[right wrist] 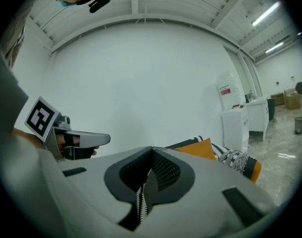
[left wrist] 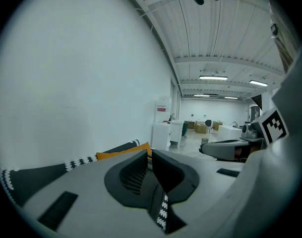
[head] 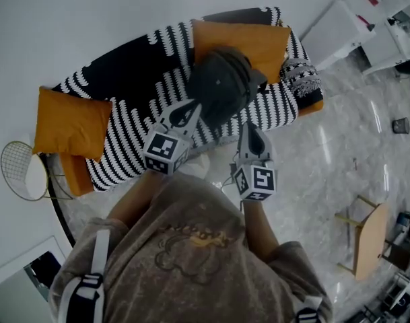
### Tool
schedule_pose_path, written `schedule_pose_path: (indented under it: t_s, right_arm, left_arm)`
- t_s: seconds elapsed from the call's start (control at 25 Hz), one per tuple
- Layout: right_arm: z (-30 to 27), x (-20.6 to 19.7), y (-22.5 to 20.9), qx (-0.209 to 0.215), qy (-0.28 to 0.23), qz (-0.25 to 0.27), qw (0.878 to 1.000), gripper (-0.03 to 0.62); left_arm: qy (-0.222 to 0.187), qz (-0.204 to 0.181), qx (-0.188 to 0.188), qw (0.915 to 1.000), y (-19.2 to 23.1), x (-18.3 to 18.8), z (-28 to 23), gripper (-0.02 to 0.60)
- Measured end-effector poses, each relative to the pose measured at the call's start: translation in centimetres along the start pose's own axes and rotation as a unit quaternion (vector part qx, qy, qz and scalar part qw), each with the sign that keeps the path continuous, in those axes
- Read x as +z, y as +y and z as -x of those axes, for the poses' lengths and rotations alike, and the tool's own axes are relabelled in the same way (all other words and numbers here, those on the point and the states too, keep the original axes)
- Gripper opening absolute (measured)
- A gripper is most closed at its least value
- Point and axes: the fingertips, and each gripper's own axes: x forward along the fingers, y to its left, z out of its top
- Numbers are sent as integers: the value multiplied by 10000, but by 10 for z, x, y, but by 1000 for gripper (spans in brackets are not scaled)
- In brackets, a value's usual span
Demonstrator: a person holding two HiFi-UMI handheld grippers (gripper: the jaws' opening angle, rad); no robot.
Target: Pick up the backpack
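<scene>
A dark grey backpack (head: 221, 86) sits upright on the sofa (head: 124, 140), which has a black-and-white striped cover, and it leans against an orange cushion (head: 242, 42). My left gripper (head: 190, 111) points at the backpack's lower left side, tip close to it, jaws shut and empty. My right gripper (head: 250, 130) hangs just short of the sofa's front edge, below the backpack, also shut and empty. In the left gripper view the jaws (left wrist: 151, 165) meet with nothing between them; the right gripper view's jaws (right wrist: 151, 165) stand the same. The backpack is hidden in both gripper views.
A second orange cushion (head: 70, 123) lies at the sofa's left end, a patterned cushion (head: 300, 76) at its right end. A round wire side table (head: 19, 170) stands at the left. A wooden stool (head: 366, 237) and white cabinets (head: 339, 29) stand on the marble floor at the right.
</scene>
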Motion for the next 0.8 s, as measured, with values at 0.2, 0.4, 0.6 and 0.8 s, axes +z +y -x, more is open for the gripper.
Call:
schedule_pose_path:
  t_s: [0.2,0.4,0.6,0.8]
  right_arm:
    - [-40,-15,-12,-105,366,-130,9992,214]
    - [-79,-50,-26,-356,839,-177,9957,401]
    - [-107,-101,-32,-478,1379,-394,9885,411]
    - [-136,-142,-59,-875,1695,-564,9800,411]
  left_arm:
    - [238,161,-147,9995,22,-10,-37,128]
    - [446,346,-229,9981,45,-31,-76,447]
    - [890,413,-421,9943,63,-72,-112,448]
    - [1212,440,-518,9903,92,-115,-163,448]
